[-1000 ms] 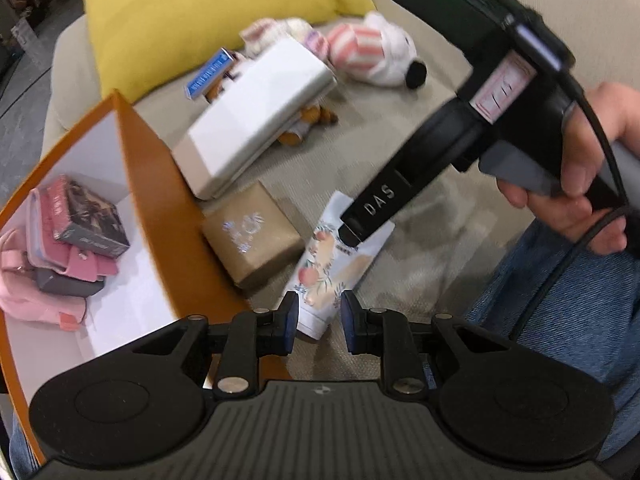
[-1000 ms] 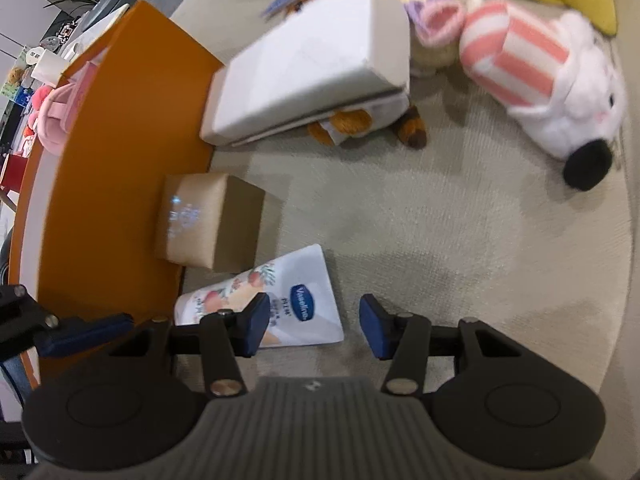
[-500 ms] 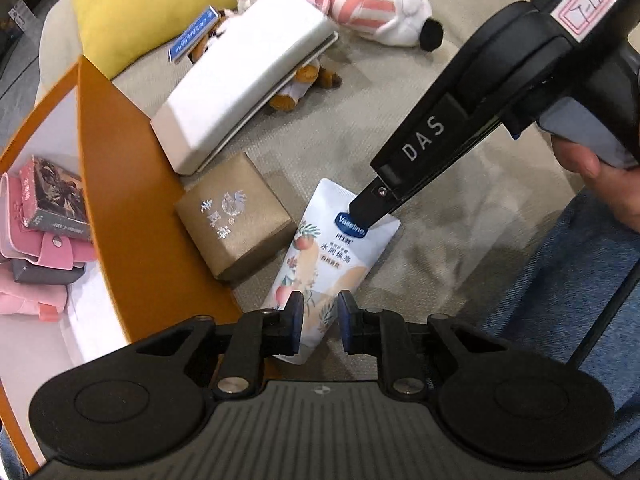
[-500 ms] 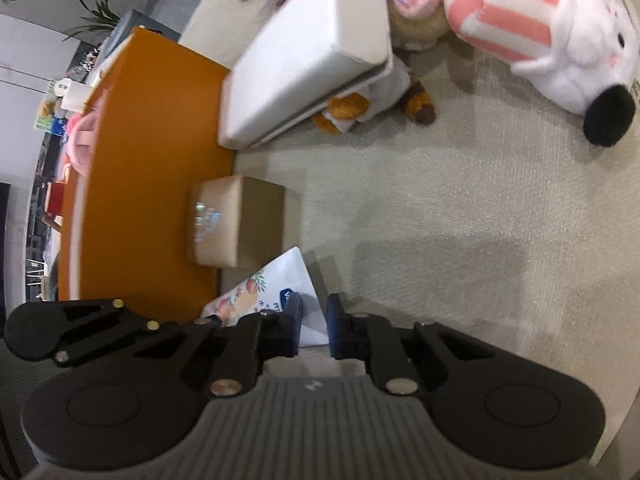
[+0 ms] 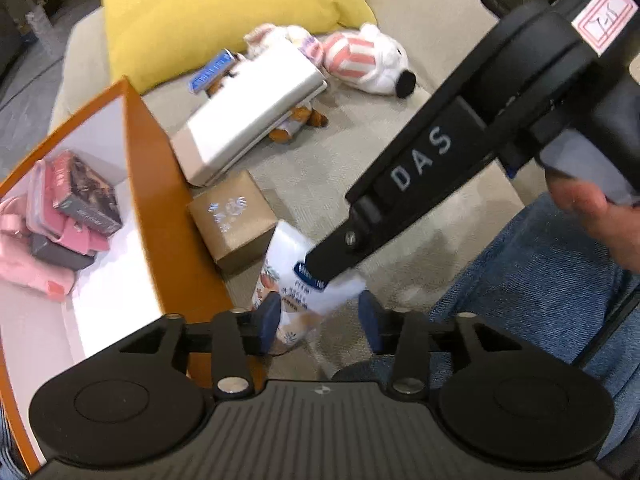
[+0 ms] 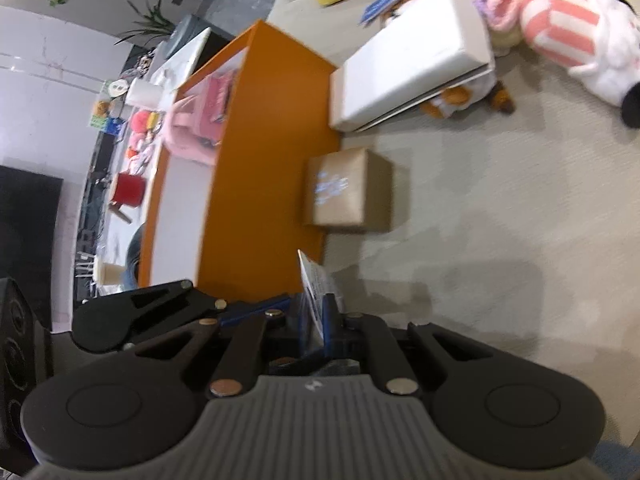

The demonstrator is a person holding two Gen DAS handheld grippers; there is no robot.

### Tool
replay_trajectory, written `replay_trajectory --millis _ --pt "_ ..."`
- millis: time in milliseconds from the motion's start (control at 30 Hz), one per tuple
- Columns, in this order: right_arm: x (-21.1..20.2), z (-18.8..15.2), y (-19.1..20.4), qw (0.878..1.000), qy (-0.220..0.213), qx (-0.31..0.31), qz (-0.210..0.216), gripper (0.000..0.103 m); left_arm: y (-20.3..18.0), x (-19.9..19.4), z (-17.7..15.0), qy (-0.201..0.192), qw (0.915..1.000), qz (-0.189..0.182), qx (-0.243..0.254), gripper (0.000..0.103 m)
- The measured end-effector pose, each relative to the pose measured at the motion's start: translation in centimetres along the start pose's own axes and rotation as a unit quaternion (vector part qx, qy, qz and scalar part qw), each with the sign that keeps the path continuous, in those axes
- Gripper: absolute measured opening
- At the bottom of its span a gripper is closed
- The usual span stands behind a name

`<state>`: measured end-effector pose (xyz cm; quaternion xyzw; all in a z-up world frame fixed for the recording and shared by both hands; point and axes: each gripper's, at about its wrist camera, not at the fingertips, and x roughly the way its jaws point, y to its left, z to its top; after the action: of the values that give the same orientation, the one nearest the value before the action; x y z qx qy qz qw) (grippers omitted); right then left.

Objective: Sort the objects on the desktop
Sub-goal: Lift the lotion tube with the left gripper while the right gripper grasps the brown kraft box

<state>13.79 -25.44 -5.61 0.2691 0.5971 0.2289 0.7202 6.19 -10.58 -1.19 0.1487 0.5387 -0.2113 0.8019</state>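
A white hand-cream tube [image 5: 298,292] with fruit print hangs tilted above the beige sofa seat, its flat end pinched by my right gripper [image 5: 320,268]. In the right wrist view the tube [image 6: 316,284] shows edge-on between the shut fingers of my right gripper [image 6: 320,320]. My left gripper [image 5: 318,316] is open, with its fingers on either side of the tube's lower end. An orange storage box [image 5: 160,216] stands to the left and holds pink items and a dark box [image 5: 86,196].
A brown gift box [image 5: 232,220] sits against the orange box's side. A white flat case [image 5: 248,112], a blue card, plush toys [image 5: 364,64] and a yellow cushion [image 5: 220,8] lie farther back. My denim-clad leg [image 5: 540,300] is at the right.
My right gripper shut on the tube's flat end and lifted it off the seat. My left gripper opened from nearly shut, and its fingers now sit either side of the raised tube.
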Motion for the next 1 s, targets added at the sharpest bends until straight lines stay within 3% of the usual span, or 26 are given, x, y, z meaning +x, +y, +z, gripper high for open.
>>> replay_trajectory --millis 200,400,600,667,767,833,1000 --pt "0.7 -0.8 2.2 1.0 0.011 -0.013 0.003 0.009 0.9 -1.8 -1.1 -0.024 0.9983 -0.01 -0.052 0.052" --pt "1.6 -0.9 3.1 1.0 0.013 -0.017 0.022 0.013 1.8 -1.5 -1.5 -0.026 0.9961 0.019 -0.082 0.052" --pt "0.4 -0.8 3.2 1.0 -0.011 -0.026 0.007 0.013 2.7 -1.1 -1.3 -0.026 0.9953 0.022 -0.09 0.038" --pt "-0.4 -0.8 3.2 0.999 -0.026 -0.036 -0.011 0.014 2.9 -1.2 -1.4 -0.024 0.9949 0.018 -0.096 0.03" --pt "-1.3 -0.5 3.1 0.995 -0.047 -0.062 -0.054 0.029 3.4 -0.6 -1.1 -0.015 0.9946 0.013 -0.102 0.013" --pt "-1.4 -0.2 3.0 0.99 -0.06 -0.092 -0.091 0.034 3.8 -0.6 -1.0 -0.011 0.9944 0.021 -0.103 0.006" --pt "0.1 0.2 3.2 0.964 -0.056 -0.201 -0.167 0.044 4.8 -1.5 -0.9 -0.015 0.9945 0.016 -0.103 0.006"
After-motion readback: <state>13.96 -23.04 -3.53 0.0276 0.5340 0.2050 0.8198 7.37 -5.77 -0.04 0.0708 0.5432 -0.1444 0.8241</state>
